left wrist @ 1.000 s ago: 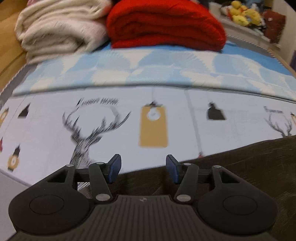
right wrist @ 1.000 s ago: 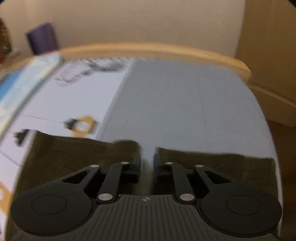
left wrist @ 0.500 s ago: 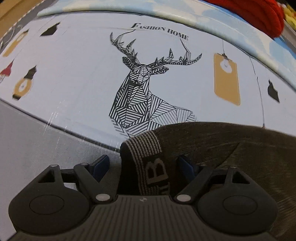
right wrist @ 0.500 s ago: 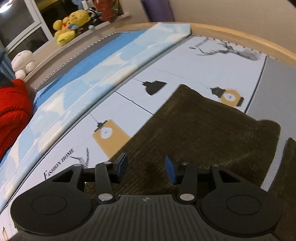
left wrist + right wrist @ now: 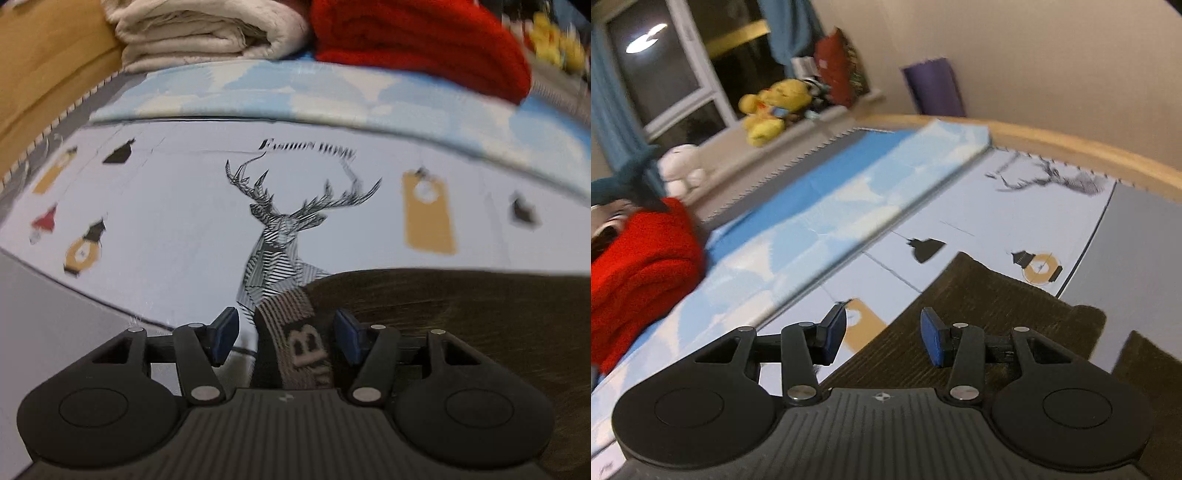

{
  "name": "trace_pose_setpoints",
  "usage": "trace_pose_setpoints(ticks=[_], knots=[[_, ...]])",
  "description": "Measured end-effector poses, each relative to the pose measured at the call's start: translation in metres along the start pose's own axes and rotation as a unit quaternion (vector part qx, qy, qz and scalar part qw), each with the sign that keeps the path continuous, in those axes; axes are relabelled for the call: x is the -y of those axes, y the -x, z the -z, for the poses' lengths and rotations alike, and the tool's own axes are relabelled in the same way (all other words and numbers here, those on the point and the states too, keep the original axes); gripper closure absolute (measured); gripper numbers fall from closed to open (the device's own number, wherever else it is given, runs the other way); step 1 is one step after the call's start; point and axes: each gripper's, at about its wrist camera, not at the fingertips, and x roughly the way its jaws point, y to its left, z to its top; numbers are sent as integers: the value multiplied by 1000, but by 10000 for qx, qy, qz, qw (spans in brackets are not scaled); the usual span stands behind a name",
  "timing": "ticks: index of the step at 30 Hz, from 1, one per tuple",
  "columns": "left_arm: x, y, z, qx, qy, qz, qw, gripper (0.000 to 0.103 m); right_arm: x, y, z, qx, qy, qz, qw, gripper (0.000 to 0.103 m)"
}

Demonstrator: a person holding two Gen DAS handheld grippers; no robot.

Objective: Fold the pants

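Observation:
Dark brown corduroy pants (image 5: 461,310) lie flat on a printed bed sheet. Their striped waistband with a letter B (image 5: 303,343) sits between the open jaws of my left gripper (image 5: 286,334), which do not clamp it. In the right wrist view the pants (image 5: 990,317) spread from under my right gripper (image 5: 882,334) toward the two leg ends at the right. The right gripper is open and empty, just above the pants' edge.
A folded red blanket (image 5: 417,48) and a folded cream blanket (image 5: 199,33) lie at the far side on a blue quilt (image 5: 332,96). Plush toys (image 5: 772,107) sit on a windowsill. A wooden bed rim (image 5: 1071,144) bounds the far edge.
The left gripper has tilted up a little, still straddling the waistband. The right gripper has lifted and swung left toward the pants' edge; it was shut a second ago and is open now.

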Motion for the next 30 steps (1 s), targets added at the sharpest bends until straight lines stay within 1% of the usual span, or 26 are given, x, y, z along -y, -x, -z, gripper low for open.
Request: trace_pose_setpoints(ticks=[2,4,7,9,12,14,16,17,18,19,20,21,22,23,25,28,30], knots=[[-6,18,1,-113,315,262,9991,40,-3,30,1,97,242,-196,9995,56],[-10,39,5,-269,362,364,9983,40,-6,61,3,225,553,-363,9976,56],[-10,78,23,-215,74,386,9990,40,-5,101,8,264,936,-662,9931,56],[-12,104,45,-190,-125,541,9983,40,-3,124,18,215,1279,-826,9881,56],[-16,126,83,-88,-297,832,9960,40,8,151,40,221,1803,-982,9784,56],[-18,126,109,-23,-295,966,9949,37,18,160,57,238,2135,-993,9716,56],[-23,115,136,-32,-179,902,9958,36,28,163,72,302,2297,-881,9688,56],[-23,106,147,-266,-267,793,9961,37,34,163,79,333,2296,-811,9693,56],[-21,96,153,-573,-496,563,9955,37,41,163,86,345,2247,-743,9710,56],[-20,94,156,-585,-665,401,9953,37,44,159,90,181,2212,-600,9732,56],[-20,93,157,-502,-812,305,9950,33,47,157,90,127,2130,-526,9756,57],[-22,92,158,-462,-849,293,9949,26,51,159,90,214,2003,-528,9781,57],[-24,89,159,-533,-823,318,9947,23,54,159,92,266,1938,-518,9793,57],[-27,83,161,-698,-777,344,9939,23,57,156,96,236,1936,-462,9797,57],[-30,72,165,-1036,-734,349,9913,23,59,148,100,33,1965,-262,9801,57],[-28,67,170,-1166,-940,358,9881,25,61,147,102,29,1915,-303,9810,57],[-26,64,174,-1215,-1120,356,9856,29,61,146,104,-8,1952,-310,9803,57]])
